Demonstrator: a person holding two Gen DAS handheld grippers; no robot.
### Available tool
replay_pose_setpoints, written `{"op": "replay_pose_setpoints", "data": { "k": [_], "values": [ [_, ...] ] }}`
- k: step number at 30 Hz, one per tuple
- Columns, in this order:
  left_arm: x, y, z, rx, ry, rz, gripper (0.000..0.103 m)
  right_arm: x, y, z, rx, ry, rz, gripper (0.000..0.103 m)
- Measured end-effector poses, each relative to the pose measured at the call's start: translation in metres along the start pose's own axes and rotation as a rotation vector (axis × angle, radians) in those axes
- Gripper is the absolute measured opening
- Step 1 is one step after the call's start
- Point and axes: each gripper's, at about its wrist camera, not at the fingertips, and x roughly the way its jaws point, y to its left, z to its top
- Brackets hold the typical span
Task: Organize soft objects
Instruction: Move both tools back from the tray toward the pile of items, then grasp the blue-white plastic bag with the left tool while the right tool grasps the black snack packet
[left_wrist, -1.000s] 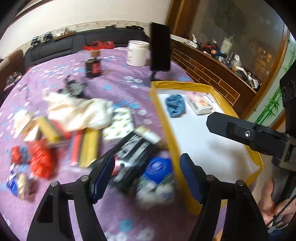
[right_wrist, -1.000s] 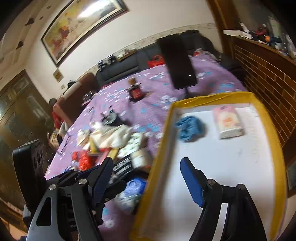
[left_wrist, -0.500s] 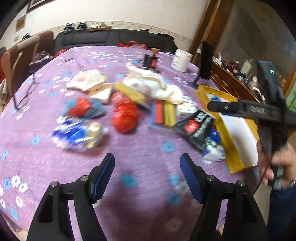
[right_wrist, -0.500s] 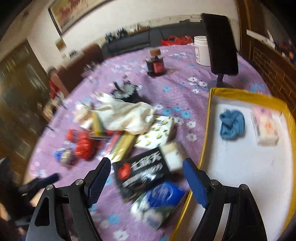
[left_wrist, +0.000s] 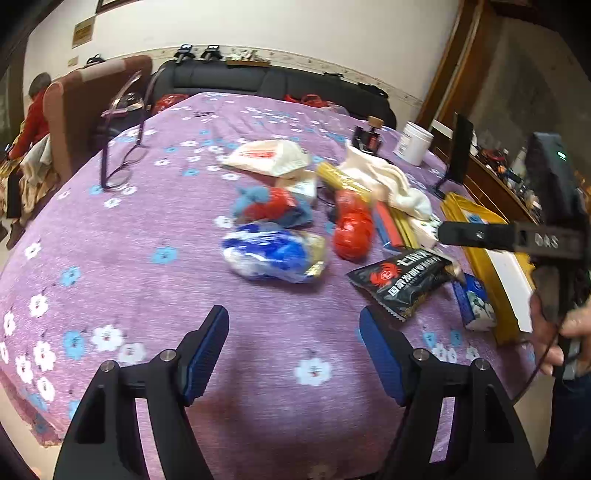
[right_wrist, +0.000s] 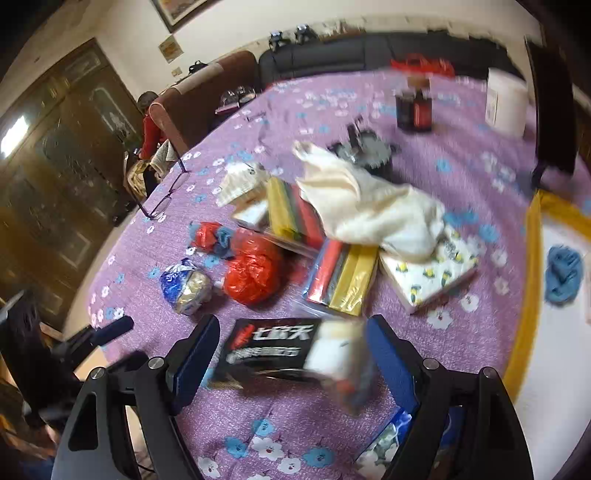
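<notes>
Purple flowered cloth (left_wrist: 147, 236) fills left wrist view: left gripper (left_wrist: 294, 347) spread, empty, near side of blue-white bag (left_wrist: 273, 254). Right wrist view: right gripper (right_wrist: 291, 360) spread, straddling black snack packet (right_wrist: 266, 347), pads not visibly pressing; yellow-rimmed tray (right_wrist: 532, 266) rightward. Risk: slick packet may slip if pinched at one corner.

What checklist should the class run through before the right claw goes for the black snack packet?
1. Right claw open: ok.
2. Black snack packet between its fingers: ok, though blurred.
3. Pads touching packet: cannot tell.
4. Left claw open and empty, over bare purple cloth: ok.
5. Yellow-rimmed tray has free white floor: ok; blue cloth already inside.
6. Blue tissue pack clear of the packet: cannot tell.
</notes>
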Motion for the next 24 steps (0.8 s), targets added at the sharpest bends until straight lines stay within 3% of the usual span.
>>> {"op": "replay_pose_setpoints", "data": {
  "k": [8, 11, 13, 15, 18, 21, 23, 24],
  "values": [
    [0.018, 0.022, 0.013, -0.141, 0.056, -0.004, 0.073, -0.014, -0.010, -0.029, 0.101, -0.045, 0.091, 0.086],
    [0.030, 0.021, 0.024, -0.189, 0.065, 0.007, 0.073, -0.023, -0.008, -0.035, 0.103, -0.078, 0.083, 0.086],
    [0.038, 0.018, 0.033, -0.190, 0.069, 0.033, 0.075, -0.027, -0.011, -0.040, 0.110, -0.087, 0.088, 0.086],
    [0.047, 0.011, 0.043, -0.164, 0.073, 0.071, 0.086, -0.029, -0.012, -0.043, 0.115, -0.089, 0.096, 0.086],
    [0.068, 0.002, 0.051, -0.111, 0.096, 0.178, 0.087, -0.029, -0.014, -0.045, 0.117, -0.089, 0.105, 0.086],
    [0.086, 0.000, 0.053, -0.109, 0.131, 0.192, 0.087, -0.028, -0.016, -0.045, 0.120, -0.084, 0.115, 0.086],
    [0.087, 0.000, 0.051, -0.110, 0.117, 0.191, 0.084, -0.026, -0.018, -0.043, 0.129, -0.077, 0.117, 0.086],
    [0.084, -0.002, 0.050, -0.100, 0.100, 0.172, 0.071, -0.023, -0.018, -0.039, 0.129, -0.069, 0.119, 0.087]
  ]
}}
